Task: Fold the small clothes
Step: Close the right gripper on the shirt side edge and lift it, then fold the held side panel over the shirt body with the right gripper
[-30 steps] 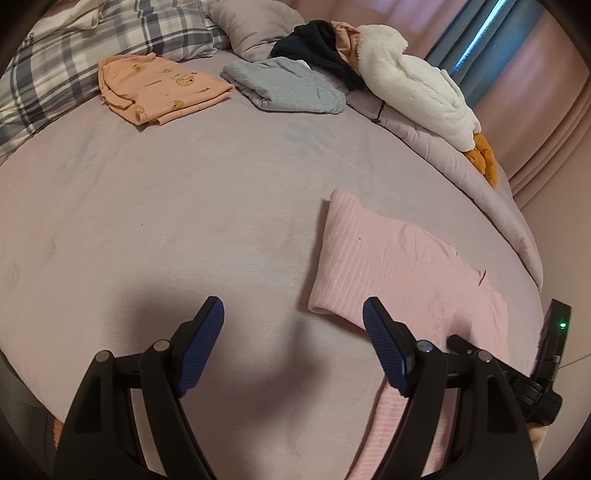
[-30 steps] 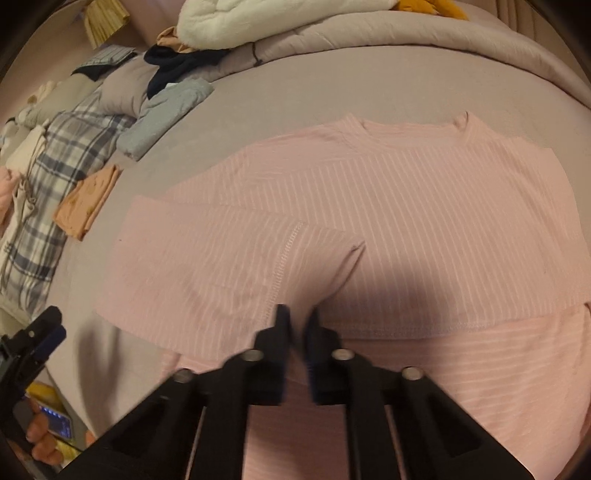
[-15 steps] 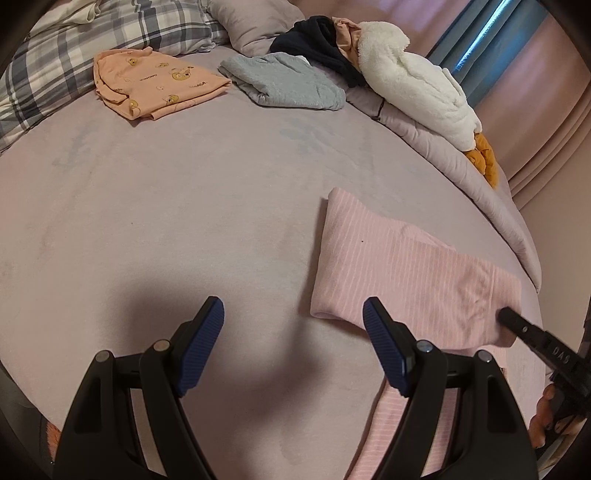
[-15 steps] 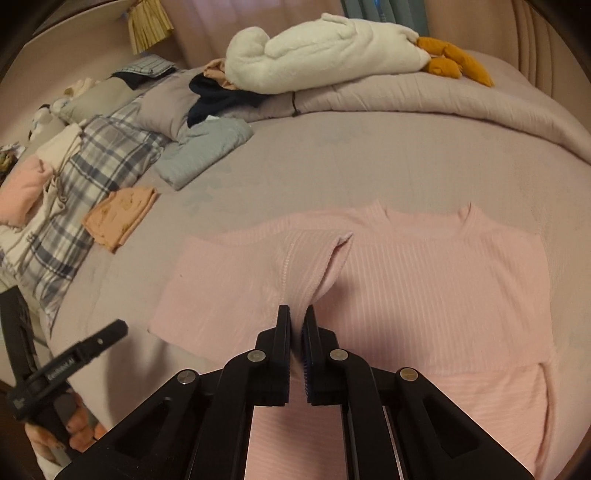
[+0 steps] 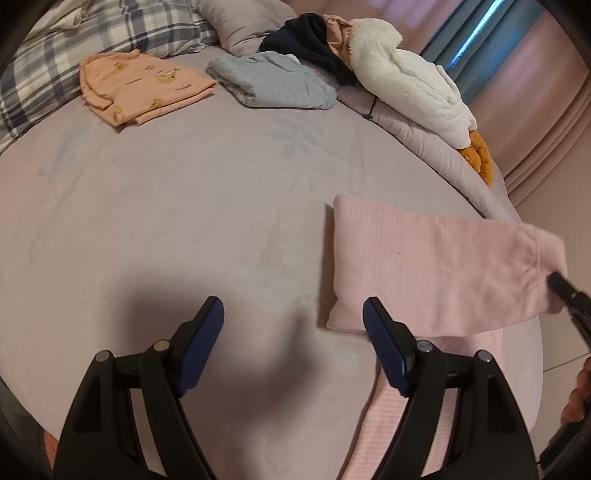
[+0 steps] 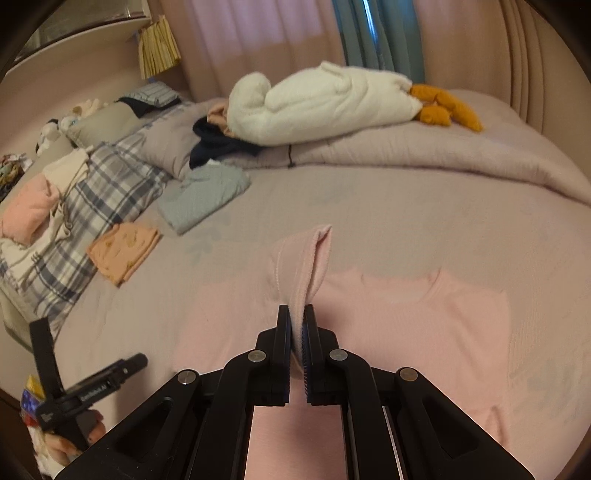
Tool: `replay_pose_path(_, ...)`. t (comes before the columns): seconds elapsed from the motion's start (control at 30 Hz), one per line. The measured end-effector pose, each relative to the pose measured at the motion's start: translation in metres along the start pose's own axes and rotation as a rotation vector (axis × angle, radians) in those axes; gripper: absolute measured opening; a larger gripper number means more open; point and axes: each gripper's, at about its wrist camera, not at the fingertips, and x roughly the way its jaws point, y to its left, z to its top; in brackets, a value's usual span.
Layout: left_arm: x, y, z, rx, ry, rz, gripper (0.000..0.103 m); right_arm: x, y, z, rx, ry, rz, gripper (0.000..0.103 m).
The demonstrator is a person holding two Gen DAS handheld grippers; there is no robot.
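— What sort of place is this?

— A bedroom in a home. A wide bed [image 6: 369, 206] with a mauve cover fills both views, with a plaid pillow [image 6: 110, 177] and a grey pillow [image 5: 243, 22] at its head.

— Anything else?

— Curtains [image 6: 369, 33] hang behind it. Folded clothes [image 5: 144, 86] lie on the cover, a white plush toy [image 6: 325, 103] rests on a rolled duvet [image 6: 424, 147], and a shelf [image 6: 74, 40] sits by the wall.
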Motion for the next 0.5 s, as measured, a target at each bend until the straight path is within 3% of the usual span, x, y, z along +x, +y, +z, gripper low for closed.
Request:
replay_pose_path(0.13, 0.005, -0.009, 0.003, 0.01, 0.01, -0.017, 0.078, -0.017, -0.007, 0.01, -0.019, -0.057, -0.025, 0.007)
replay_pose_path(0.5, 0.028, -0.043, 0.008, 0.071, 0.045, -0.032, 0.076, -0.042, -0.033, 0.025, -0.014, -0.112, -0.095, 0.007)
